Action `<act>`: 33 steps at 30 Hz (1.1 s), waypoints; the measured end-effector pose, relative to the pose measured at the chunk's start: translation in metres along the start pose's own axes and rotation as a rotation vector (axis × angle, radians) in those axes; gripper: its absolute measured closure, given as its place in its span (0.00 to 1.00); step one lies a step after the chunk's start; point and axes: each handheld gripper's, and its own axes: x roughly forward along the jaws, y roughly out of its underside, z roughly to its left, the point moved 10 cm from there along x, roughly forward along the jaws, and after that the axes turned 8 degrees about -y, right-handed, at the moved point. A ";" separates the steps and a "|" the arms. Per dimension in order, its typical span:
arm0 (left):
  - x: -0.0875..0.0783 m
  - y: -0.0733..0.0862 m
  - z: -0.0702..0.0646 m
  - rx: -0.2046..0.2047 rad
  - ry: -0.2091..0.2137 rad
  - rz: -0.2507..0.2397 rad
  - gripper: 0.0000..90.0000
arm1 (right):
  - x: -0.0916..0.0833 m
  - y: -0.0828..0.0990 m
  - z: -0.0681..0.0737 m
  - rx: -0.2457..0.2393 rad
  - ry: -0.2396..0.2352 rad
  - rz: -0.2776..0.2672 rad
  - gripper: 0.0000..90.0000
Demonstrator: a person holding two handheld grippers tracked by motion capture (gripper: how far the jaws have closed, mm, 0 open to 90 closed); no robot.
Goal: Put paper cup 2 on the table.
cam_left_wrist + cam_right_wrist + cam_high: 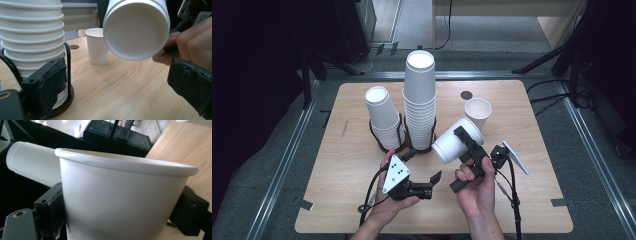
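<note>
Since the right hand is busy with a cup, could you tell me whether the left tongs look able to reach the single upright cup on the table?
Probably yes: the left tongs are open and hold nothing, but the held cup in the right tongs hangs across the straight path to the upright cup.

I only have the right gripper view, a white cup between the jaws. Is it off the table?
Observer: Yes. The high view shows the held cup in the air, tipped on its side in the right gripper.
Operator: Left gripper doing anything?
Observer: The left gripper is open and holds nothing, low over the table.
Operator: Where could the cup go?
Observer: One single cup stands upright just beyond it; two stacks sit in black holders, the tall stack and the short stack.
</note>
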 end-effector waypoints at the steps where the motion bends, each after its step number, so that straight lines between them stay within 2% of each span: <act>1: 0.000 0.000 0.000 0.001 0.000 0.001 0.03 | 0.000 -0.002 0.002 -0.013 -0.010 -0.007 0.15; 5: 0.000 0.000 0.002 -0.005 -0.002 0.005 0.03 | -0.003 -0.008 0.007 -0.053 -0.033 -0.020 0.15; 7: 0.000 0.001 0.002 -0.005 -0.001 0.007 0.03 | -0.005 -0.010 0.008 -0.085 -0.029 -0.022 0.15; 8: 0.000 0.001 0.002 -0.005 -0.001 0.007 0.03 | -0.005 -0.010 0.008 -0.085 -0.029 -0.022 0.15; 10: 0.001 0.002 0.002 -0.008 0.001 0.011 0.03 | -0.009 -0.015 0.011 -0.154 -0.027 -0.028 0.15; 12: 0.001 0.002 0.002 -0.009 0.002 0.014 0.03 | -0.010 -0.017 0.013 -0.193 -0.025 -0.032 0.15; 17: 0.002 0.006 -0.002 0.001 0.009 0.028 0.03 | -0.015 -0.024 0.017 -0.330 0.021 -0.052 0.15; 23: 0.002 0.007 -0.001 -0.002 0.002 0.033 0.03 | -0.019 -0.026 0.020 -0.423 0.019 -0.039 0.15; 27: 0.000 0.009 0.005 0.000 -0.008 0.040 0.03 | -0.021 -0.026 0.022 -0.503 0.025 -0.035 0.15; 32: -0.005 0.012 0.013 0.002 -0.026 0.050 0.03 | -0.022 -0.025 0.025 -0.569 0.024 -0.008 0.15; 33: -0.005 0.013 0.014 -0.001 -0.027 0.050 0.03 | -0.023 -0.025 0.024 -0.588 0.036 -0.012 0.15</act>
